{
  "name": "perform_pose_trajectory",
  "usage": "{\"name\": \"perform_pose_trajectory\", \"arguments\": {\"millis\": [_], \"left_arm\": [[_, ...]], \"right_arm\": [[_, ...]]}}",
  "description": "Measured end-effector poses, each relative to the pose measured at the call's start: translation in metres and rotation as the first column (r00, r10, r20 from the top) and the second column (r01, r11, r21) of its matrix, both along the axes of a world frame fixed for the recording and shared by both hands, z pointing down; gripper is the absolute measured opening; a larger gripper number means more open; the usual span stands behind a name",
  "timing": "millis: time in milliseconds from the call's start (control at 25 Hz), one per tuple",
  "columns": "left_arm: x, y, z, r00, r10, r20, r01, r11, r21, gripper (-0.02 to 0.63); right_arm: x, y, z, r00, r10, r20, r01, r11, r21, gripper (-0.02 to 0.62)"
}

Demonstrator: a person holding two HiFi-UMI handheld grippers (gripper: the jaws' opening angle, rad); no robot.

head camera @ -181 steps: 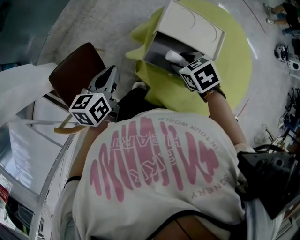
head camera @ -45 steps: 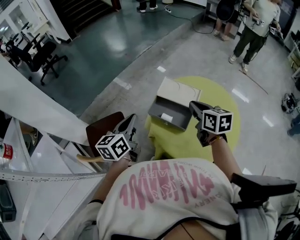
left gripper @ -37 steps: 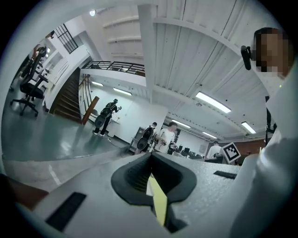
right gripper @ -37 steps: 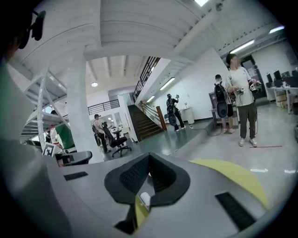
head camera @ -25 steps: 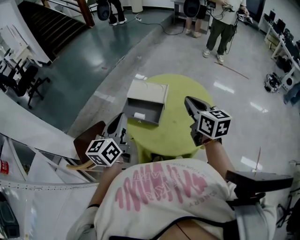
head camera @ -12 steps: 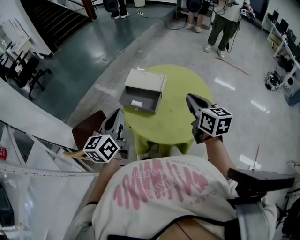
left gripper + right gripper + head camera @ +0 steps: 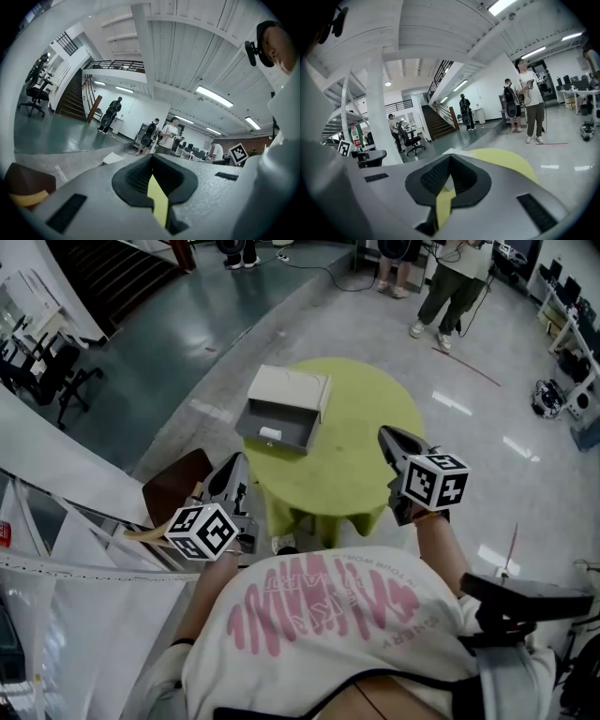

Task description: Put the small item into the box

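Left tongs [image 7: 239, 460] and right tongs [image 7: 384, 434] closed and empty, both short of the box [image 7: 300, 426].
The small white item [image 7: 270, 433] lies inside the open grey box, which sits on the far left part of the round yellow-green counter [image 7: 356, 465]. Each pair of tongs is held near the counter's near edge, one to either side and well apart from the box, jaws pressed together with nothing between them.

Open grey rectangular box [image 7: 296, 422] with cream lid folded back, on the far-left part of the round yellow-green surface [image 7: 366, 442], small white item [image 7: 270, 434] lying inside
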State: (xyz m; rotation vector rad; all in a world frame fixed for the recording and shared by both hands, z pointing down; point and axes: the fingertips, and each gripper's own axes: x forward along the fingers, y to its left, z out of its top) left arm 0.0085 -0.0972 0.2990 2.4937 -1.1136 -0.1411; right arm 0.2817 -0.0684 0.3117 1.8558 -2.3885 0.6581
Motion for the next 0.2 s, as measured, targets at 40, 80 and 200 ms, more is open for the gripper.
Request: {"name": "perform_pose_trajectory", "arguments": {"millis": [40,80,200], "left_arm": [[0.0,0.0005,0.0019,1.0,0.0,0.001,0.0,1.0,-0.001,0.008],[-0.0001,0.0008,0.0036,1.0,-0.001,0.001,0.001,1.0,-0.002,0.008],[-0.0002,0.0004,0.0066,1.0,-0.004,-0.002,0.004,1.0,-0.002,0.008]], "right_arm": [[0.0005,0.0004,0.0015,1.0,0.0,-0.002,0.0,1.0,-0.001,0.005],[0.0011,0.0004,0.0029,1.0,-0.001,-0.005,0.001,1.0,-0.002,0.006],[0.003,-0.0001,0.0067,1.0,-0.001,-0.013,0.0,1.0,-0.006,0.006]]}}
